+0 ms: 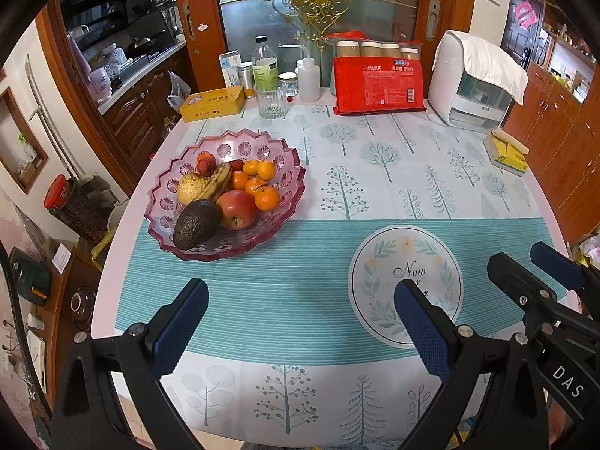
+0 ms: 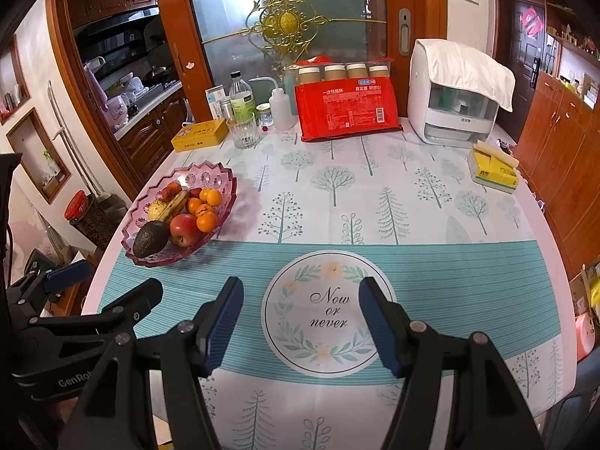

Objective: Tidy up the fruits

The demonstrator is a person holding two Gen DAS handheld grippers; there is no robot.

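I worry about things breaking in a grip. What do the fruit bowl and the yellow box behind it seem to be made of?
Fruit bowl: pink, see-through and glossy with cut patterns, so glass or clear hard plastic; the look leaves it open. Yellow box: probably a painted metal tin, judging by its shiny lid and rounded edges.

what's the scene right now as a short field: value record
bowl: pink glass bowl, left side of table
fruit in bowl: avocado, apple, banana, oranges
fruit outside bowl: none seen
left tool: open, empty, over the striped band
right tool: open, empty, over the round print
back of table: glass, red pack
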